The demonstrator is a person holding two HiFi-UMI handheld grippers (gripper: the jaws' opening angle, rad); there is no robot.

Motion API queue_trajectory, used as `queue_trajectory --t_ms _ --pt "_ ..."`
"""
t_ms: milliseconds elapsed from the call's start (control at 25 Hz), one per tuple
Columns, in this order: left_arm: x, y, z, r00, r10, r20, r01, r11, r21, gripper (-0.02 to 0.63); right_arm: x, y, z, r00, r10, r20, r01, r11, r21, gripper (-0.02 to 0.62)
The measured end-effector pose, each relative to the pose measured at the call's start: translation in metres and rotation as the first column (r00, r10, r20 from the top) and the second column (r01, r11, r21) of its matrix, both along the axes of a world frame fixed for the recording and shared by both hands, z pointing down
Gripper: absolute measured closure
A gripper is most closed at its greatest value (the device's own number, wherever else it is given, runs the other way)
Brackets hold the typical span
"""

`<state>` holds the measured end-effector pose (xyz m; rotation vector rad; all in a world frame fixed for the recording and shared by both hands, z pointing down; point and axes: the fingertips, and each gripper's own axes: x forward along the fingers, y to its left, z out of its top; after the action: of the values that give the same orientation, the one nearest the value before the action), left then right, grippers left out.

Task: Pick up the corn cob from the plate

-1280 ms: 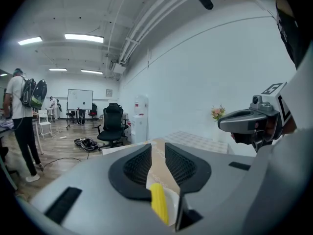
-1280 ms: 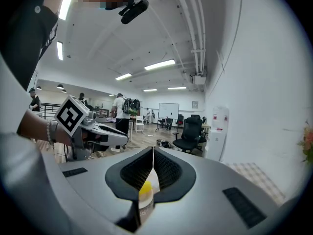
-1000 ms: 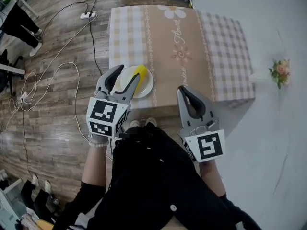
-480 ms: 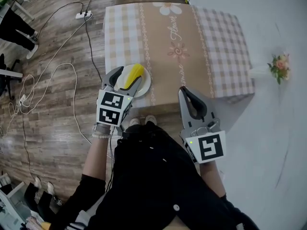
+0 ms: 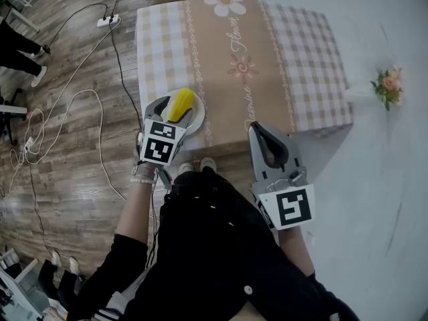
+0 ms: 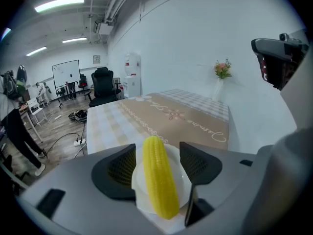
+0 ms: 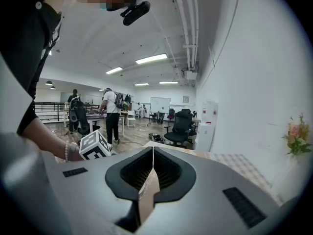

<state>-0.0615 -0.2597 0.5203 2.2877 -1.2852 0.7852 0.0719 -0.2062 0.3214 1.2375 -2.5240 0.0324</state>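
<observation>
1. The right gripper (image 5: 258, 127) is held closest to the person's body, at the table's near edge. Its jaws are clenched together on nothing.
2. The left gripper (image 5: 175, 112) dips over the plate (image 5: 198, 120). Its jaws have just been opening and now stand spread wide, one on either side of the corn cob (image 5: 181, 104) without squeezing it.
3. The yellow corn cob lies on the white plate, near the left corner of the table's near edge.
4. The checked table (image 5: 267, 79) stretches away beyond it.
5. A small bunch of flowers (image 5: 387, 85) sits off to the right.
</observation>
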Motion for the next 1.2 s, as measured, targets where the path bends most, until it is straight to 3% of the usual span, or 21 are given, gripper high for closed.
queue_trajectory --t_ms 560,960,1200 --pt "0.002 -0.004 0.060 0.998 -0.061 0.026 0.064 0.990 -0.129 0.327 0.012 0.005 0.004 0.999 0.041 -0.016 -0.041 0.999 -0.020 0.554" --pt "0.005 -0.007 0.080 0.995 -0.080 0.051 0.087 0.985 -0.147 0.328 0.015 0.006 0.006 0.999 0.048 -0.018 -0.049 0.999 -0.016 0.554" --pt "0.003 -0.005 0.083 0.994 -0.061 0.091 0.071 0.990 -0.119 0.341 0.016 0.005 0.006 0.999 0.049 -0.024 -0.050 0.998 -0.028 0.554"
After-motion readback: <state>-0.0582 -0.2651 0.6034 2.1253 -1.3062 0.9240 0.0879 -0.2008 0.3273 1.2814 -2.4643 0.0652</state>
